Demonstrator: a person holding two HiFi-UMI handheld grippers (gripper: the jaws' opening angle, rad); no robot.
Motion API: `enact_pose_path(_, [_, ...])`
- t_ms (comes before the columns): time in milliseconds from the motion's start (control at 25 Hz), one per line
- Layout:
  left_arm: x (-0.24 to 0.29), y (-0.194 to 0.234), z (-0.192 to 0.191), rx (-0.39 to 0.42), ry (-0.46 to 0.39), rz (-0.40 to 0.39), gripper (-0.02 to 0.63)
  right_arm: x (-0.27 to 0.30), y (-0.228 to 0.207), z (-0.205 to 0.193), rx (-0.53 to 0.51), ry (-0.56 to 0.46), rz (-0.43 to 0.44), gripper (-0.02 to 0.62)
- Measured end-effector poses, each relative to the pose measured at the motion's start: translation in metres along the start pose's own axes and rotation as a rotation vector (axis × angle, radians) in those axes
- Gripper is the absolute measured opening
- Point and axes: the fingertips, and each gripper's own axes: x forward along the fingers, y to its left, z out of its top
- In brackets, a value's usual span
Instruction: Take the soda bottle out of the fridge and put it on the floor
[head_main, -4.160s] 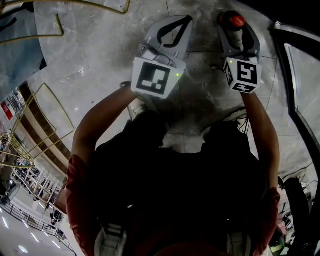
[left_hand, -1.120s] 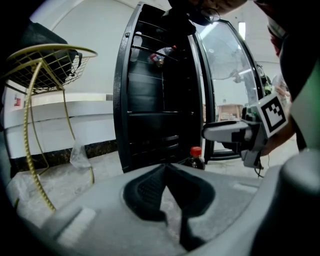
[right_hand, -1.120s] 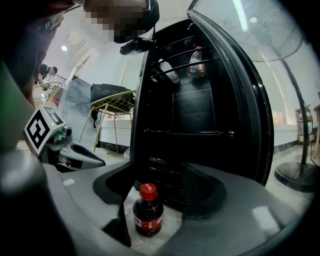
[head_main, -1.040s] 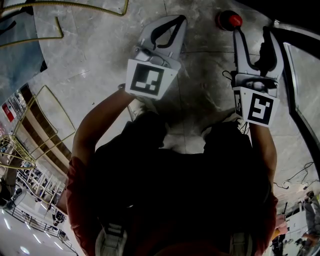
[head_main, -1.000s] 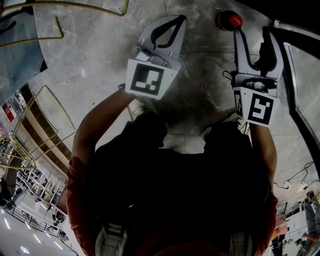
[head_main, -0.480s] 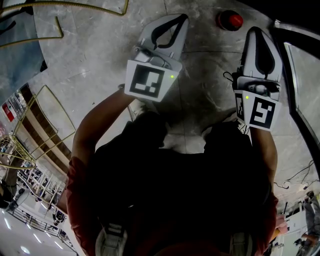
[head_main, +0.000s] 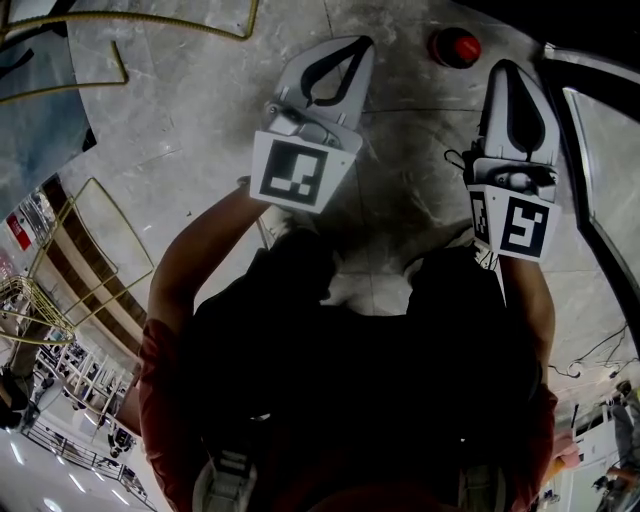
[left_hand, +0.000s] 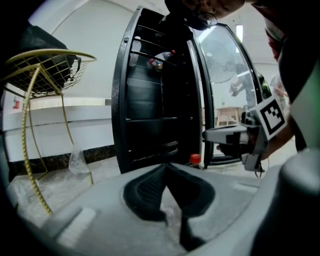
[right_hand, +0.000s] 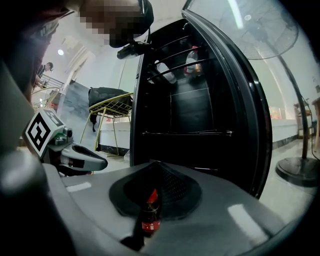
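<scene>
Now the bottle (head_main: 455, 47) stands upright on the floor (head_main: 200, 120), at the foot of the open fridge (left_hand: 150, 100), red cap up. The right gripper (head_main: 505, 68) hangs just beside it, not touching. Its fingers have just been closing and meet at the tips with nothing between them. The left gripper (head_main: 360, 45) hovers near, fingers likewise together and empty.

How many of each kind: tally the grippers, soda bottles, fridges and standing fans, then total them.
Grippers: 2, the left gripper and the right gripper
Soda bottle: 1
Fridge: 1
Standing fan: 1
Total: 5
</scene>
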Motion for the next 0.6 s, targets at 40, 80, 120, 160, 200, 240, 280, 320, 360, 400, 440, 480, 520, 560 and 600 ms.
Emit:
enact_pose_path(40, [0.0,0.0,0.002,0.009,0.001,-0.001,0.0,0.0,-0.001,0.001,0.002,0.005,0.006,0.002])
enact_pose_path(80, [0.0,0.001,0.006,0.012,0.002,-0.001,0.0,-0.001,-0.003,0.002,0.003,0.013,0.008,0.002])
enact_pose_path(120, [-0.001,0.002,0.01,0.006,0.004,-0.001,0.0,-0.001,-0.005,0.004,0.005,0.026,0.007,0.002])
enact_pose_path(160, [-0.001,0.003,0.015,-0.004,0.008,-0.005,0.0,0.0,-0.008,0.008,0.01,0.04,0.004,0.002])
enact_pose_path(200, [-0.003,0.004,0.021,-0.016,0.015,-0.012,0.0,0.001,-0.01,0.013,0.018,0.055,0.001,0.002])
enact_pose_path(240, [-0.004,0.005,0.028,-0.027,0.023,-0.022,0.0,0.003,-0.012,0.021,0.029,0.068,-0.003,0.002])
enact_pose_path(280, [-0.006,0.005,0.037,-0.032,0.03,-0.034,0.0,0.005,-0.014,0.03,0.036,0.079,-0.008,0.002])
enact_pose_path(320, [-0.009,0.005,0.047,-0.026,0.036,-0.046,0.0,0.003,-0.016,0.04,0.034,0.09,-0.012,0.001])
enact_pose_path(360, [-0.012,0.004,0.057,-0.015,0.041,-0.057,-0.001,0.0,-0.018,0.051,0.025,0.102,-0.014,0.002])
enact_pose_path(400, [-0.017,0.003,0.068,-0.01,0.044,-0.06,0.0,-0.005,-0.02,0.062,0.018,0.114,-0.018,0.002])
enact_pose_path(440, [-0.021,0.004,0.08,-0.017,0.045,-0.054,0.0,-0.011,-0.021,0.074,0.016,0.125,-0.026,0.002])
enact_pose_path(480, [-0.026,0.006,0.093,-0.031,0.045,-0.043,0.0,-0.016,-0.023,0.086,0.02,0.136,-0.035,0.002])
enact_pose_path(520, [-0.03,0.008,0.107,-0.045,0.045,-0.033,0.0,-0.02,-0.024,0.098,0.027,0.145,-0.045,0.002])
enact_pose_path(560, [-0.035,0.01,0.121,-0.055,0.045,-0.025,0.0,-0.025,-0.025,0.112,0.035,0.154,-0.055,0.002])
enact_pose_path(600, [-0.041,0.01,0.136,-0.064,0.046,-0.02,-0.001,-0.029,-0.024,0.126,0.043,0.16,-0.063,0.002])
